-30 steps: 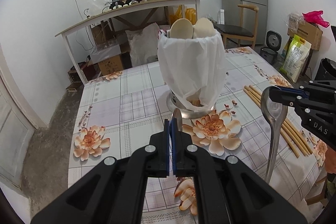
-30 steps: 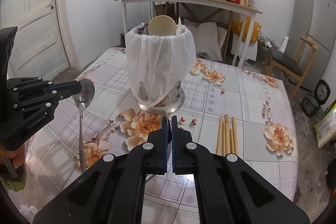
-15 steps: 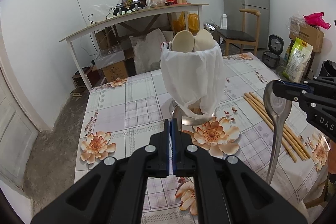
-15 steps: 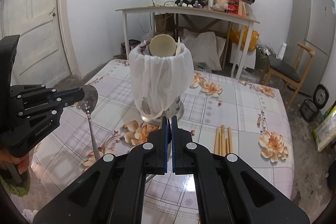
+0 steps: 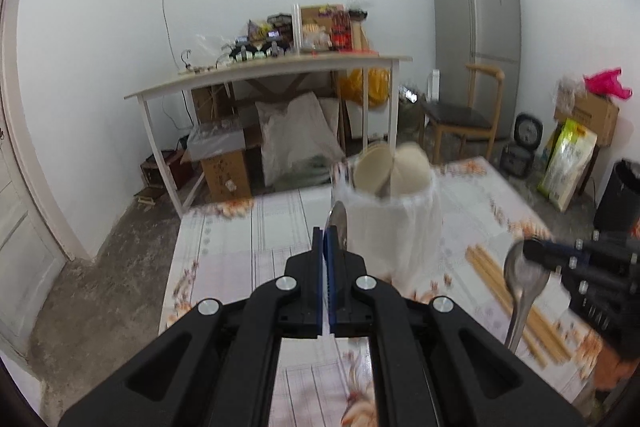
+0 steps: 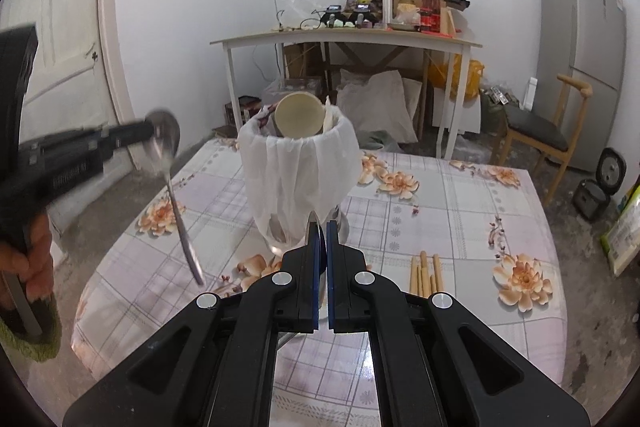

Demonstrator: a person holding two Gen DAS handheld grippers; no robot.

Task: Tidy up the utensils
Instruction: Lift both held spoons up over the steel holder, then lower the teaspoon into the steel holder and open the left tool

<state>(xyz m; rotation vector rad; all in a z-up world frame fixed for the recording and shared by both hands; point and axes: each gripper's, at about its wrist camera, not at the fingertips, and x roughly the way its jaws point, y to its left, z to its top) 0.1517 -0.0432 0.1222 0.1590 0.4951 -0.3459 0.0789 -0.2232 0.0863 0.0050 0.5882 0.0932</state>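
Observation:
A metal utensil holder (image 6: 296, 171) draped in white cloth stands mid-table with pale wooden spoons (image 6: 299, 115) sticking out. My left gripper (image 5: 324, 233) is shut on the bowl of a metal spoon (image 5: 339, 223). From the right wrist view that spoon (image 6: 164, 141) hangs handle down, left of the holder and about level with its rim. My right gripper (image 6: 323, 227) is shut on a second metal spoon (image 6: 313, 229), low in front of the holder. In the blurred left wrist view this second spoon (image 5: 524, 279) hangs to the right of the holder (image 5: 394, 227). Several wooden chopsticks (image 6: 426, 273) lie on the table.
The floral tablecloth (image 6: 460, 211) covers the table; its edges show at left and far side. Beyond stand a white side table (image 6: 348, 39) with clutter, a wooden chair (image 6: 536, 135) and a grey fridge (image 6: 580, 47). A hand (image 6: 32, 259) grips the left tool.
The left gripper has risen with its spoon, from beside the holder's base to about rim height, and its view is now blurred. The right gripper lifted slightly, still holding its spoon.

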